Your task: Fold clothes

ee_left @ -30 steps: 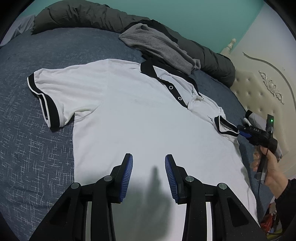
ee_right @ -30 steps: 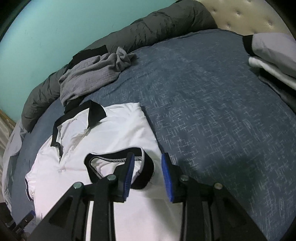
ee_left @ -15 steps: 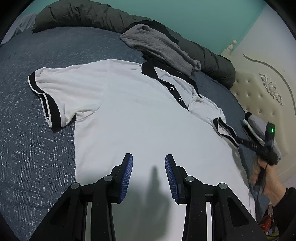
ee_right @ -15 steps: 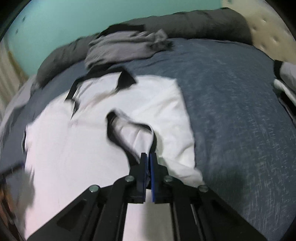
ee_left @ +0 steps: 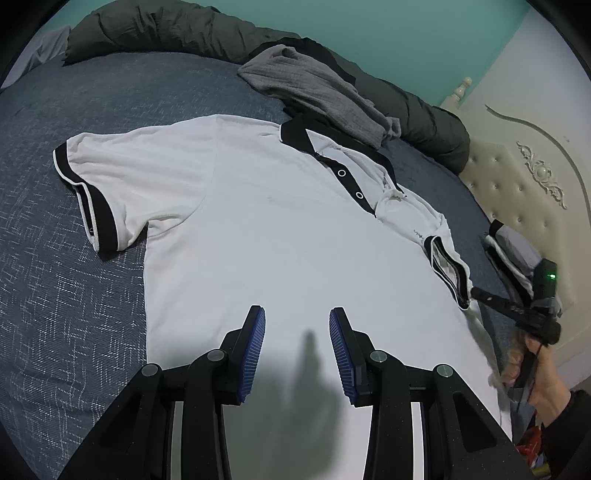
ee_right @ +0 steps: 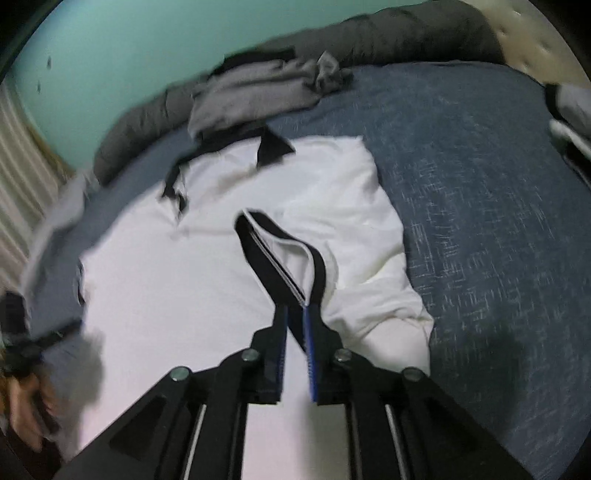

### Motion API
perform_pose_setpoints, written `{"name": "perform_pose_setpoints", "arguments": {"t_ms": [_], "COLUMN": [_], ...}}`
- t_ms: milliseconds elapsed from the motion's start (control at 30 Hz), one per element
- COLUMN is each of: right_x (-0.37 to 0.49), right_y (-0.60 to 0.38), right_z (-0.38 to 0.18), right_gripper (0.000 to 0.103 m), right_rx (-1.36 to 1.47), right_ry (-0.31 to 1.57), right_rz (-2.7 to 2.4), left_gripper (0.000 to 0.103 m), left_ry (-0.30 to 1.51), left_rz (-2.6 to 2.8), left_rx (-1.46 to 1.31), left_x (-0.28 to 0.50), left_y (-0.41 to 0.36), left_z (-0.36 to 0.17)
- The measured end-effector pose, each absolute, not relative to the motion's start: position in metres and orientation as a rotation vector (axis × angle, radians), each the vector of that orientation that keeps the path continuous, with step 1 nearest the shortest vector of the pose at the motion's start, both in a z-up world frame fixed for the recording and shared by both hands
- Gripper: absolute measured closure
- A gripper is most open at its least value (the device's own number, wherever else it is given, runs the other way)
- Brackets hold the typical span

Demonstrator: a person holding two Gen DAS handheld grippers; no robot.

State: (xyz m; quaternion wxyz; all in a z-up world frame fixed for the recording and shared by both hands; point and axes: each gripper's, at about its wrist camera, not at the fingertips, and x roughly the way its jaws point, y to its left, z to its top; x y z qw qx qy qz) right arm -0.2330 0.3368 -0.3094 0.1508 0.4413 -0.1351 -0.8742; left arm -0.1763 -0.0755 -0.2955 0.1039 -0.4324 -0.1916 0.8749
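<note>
A wide bed covered in a blue-grey woven spread (ee_left: 55, 295) fills both views. Along its far edge, across the top of the left wrist frame, lies a long dark grey rolled duvet (ee_left: 166, 33). A cream tufted headboard with carved scrollwork (ee_left: 517, 177) stands at the right of that frame.

The white short-sleeved polo shirt with black collar and black cuff bands (ee_left: 258, 240) lies spread flat on the bed, front up, filling the middle of the left wrist frame. One sleeve lies flat at the left. The other sleeve, at the right, is lifted and drawn in over the shirt body.

A crumpled grey knit garment (ee_left: 314, 92) lies at upper centre, just beyond the collar and partly on the duvet. A folded stack of white and black clothes (ee_left: 513, 251) sits at the right edge, near the headboard.

The left tool (ee_left: 297, 343) hovers over the shirt's lower body at bottom centre, its blue pads partly apart with nothing between them.

The right tool (ee_right: 295, 325), at bottom centre of its own blurred view, has just eased slightly wider, yet its jaws stand narrow with the sleeve's black cuff band (ee_right: 277, 254) pinched between the pads.
</note>
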Motion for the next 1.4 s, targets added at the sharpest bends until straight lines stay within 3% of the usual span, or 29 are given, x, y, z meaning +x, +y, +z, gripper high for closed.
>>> {"name": "perform_pose_setpoints", "arguments": {"t_ms": [267, 700, 933, 1133, 1167, 1233, 1300, 1400], "right_x": [-0.235, -0.272, -0.248, -0.239, -0.240, -0.241, -0.242, -0.245], "right_y": [0.380, 0.316, 0.355, 0.371, 0.374, 0.382, 0.390, 0.400], "right_z": [-0.322, -0.344, -0.324, -0.320, -0.321, -0.322, -0.325, -0.331], "right_gripper": [0.088, 0.087, 0.088, 0.087, 0.086, 0.083, 0.072, 0.072], "right_rx": [1.176, 1.373, 1.228, 1.189, 1.193, 1.202, 1.214, 1.238], "right_ry": [-0.853, -0.539, -0.789, -0.894, -0.909, -0.938, -0.973, -1.008], "right_rz": [-2.683, -2.490, -2.562, -2.567, -2.570, -2.576, -2.566, -2.549], "left_gripper": [0.063, 0.063, 0.063, 0.061, 0.054, 0.049, 0.049, 0.049], "left_ry": [-0.546, -0.461, -0.444, -0.430, -0.422, -0.423, -0.428, -0.399], "left_rz": [2.581, 2.548, 2.500, 2.401, 2.381, 2.348, 2.318, 2.290], "left_rx": [-1.284, -1.307, -1.300, -1.291, -1.293, -1.302, -1.323, -1.364], "left_x": [-0.177, -0.185, -0.209, -0.270, -0.281, -0.300, -0.319, -0.342], "left_y": [-0.071, -0.043, -0.011, 0.051, 0.064, 0.086, 0.105, 0.130], "left_z": [-0.299, -0.300, -0.286, -0.272, -0.271, -0.273, -0.276, -0.285]}}
